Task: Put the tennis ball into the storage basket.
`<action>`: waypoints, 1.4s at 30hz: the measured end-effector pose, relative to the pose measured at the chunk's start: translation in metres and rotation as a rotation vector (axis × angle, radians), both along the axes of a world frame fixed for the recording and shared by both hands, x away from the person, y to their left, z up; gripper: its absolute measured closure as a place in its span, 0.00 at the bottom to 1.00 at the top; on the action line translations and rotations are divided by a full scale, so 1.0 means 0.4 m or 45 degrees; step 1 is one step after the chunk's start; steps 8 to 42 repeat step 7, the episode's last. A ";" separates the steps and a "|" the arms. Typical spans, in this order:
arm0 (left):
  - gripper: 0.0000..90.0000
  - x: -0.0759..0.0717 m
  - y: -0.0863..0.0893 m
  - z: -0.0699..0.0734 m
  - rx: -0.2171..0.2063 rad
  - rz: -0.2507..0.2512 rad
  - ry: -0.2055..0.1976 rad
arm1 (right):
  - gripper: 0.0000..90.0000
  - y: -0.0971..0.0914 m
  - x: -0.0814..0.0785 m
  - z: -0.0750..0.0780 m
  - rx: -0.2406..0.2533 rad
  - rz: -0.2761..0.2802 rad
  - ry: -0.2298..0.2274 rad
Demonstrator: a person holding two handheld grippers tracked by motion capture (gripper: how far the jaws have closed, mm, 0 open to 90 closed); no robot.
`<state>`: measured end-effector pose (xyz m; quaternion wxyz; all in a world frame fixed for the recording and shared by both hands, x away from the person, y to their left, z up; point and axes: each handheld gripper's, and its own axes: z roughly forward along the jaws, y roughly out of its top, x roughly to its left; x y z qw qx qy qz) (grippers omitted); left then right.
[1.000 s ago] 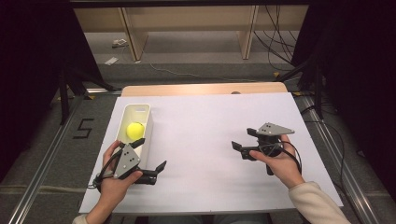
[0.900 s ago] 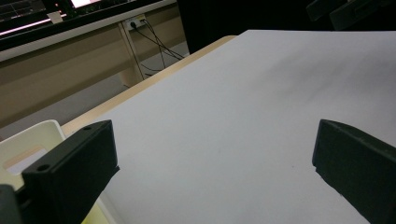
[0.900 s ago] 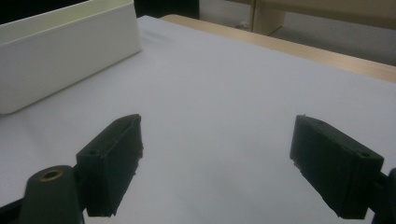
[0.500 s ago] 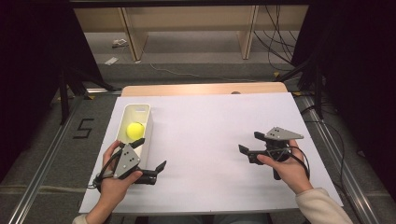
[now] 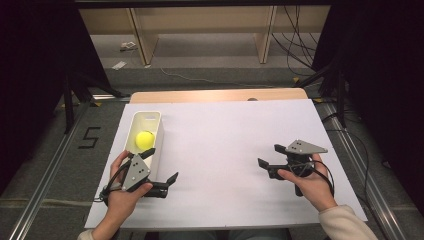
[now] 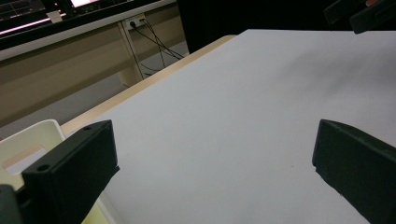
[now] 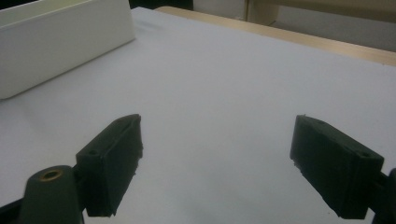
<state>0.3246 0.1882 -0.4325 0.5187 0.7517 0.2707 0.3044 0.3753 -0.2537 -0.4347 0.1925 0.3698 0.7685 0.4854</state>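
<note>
Fingers [image 7: 112, 163] wide apart, empty.

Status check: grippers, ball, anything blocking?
Left gripper open, empty, beside the white bin. Right gripper open, empty, over bare white table. Yellow ball sits in the bin. Nothing in the way.

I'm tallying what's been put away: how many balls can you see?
1. A yellow ball lies inside the white bin at the table's left, just ahead of the left gripper. The bin's near end is partly hidden.
</note>
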 end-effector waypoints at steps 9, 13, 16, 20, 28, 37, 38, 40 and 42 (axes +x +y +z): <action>0.00 0.000 0.000 0.001 -0.002 0.001 -0.002 | 0.20 0.002 -0.002 -0.002 -0.007 0.001 0.003; 0.00 0.000 0.000 0.001 -0.002 0.001 -0.002 | 0.20 0.002 -0.002 -0.002 -0.007 0.001 0.003; 0.00 0.000 0.000 0.001 -0.002 0.001 -0.002 | 0.20 0.002 -0.002 -0.002 -0.007 0.001 0.003; 0.00 0.000 0.000 0.001 -0.002 0.001 -0.002 | 0.20 0.002 -0.002 -0.002 -0.007 0.001 0.003; 0.00 0.000 0.000 0.001 -0.002 0.001 -0.002 | 0.20 0.002 -0.002 -0.002 -0.007 0.001 0.003; 0.00 0.000 0.000 0.001 -0.002 0.001 -0.002 | 0.20 0.002 -0.002 -0.002 -0.007 0.001 0.003; 0.00 0.000 0.000 0.001 -0.002 0.001 -0.002 | 0.20 0.002 -0.002 -0.002 -0.007 0.001 0.003; 0.00 0.000 0.000 0.001 -0.002 0.001 -0.002 | 0.20 0.002 -0.002 -0.002 -0.007 0.001 0.003; 0.00 0.000 0.000 0.001 -0.002 0.001 -0.002 | 0.20 0.002 -0.002 -0.002 -0.007 0.001 0.003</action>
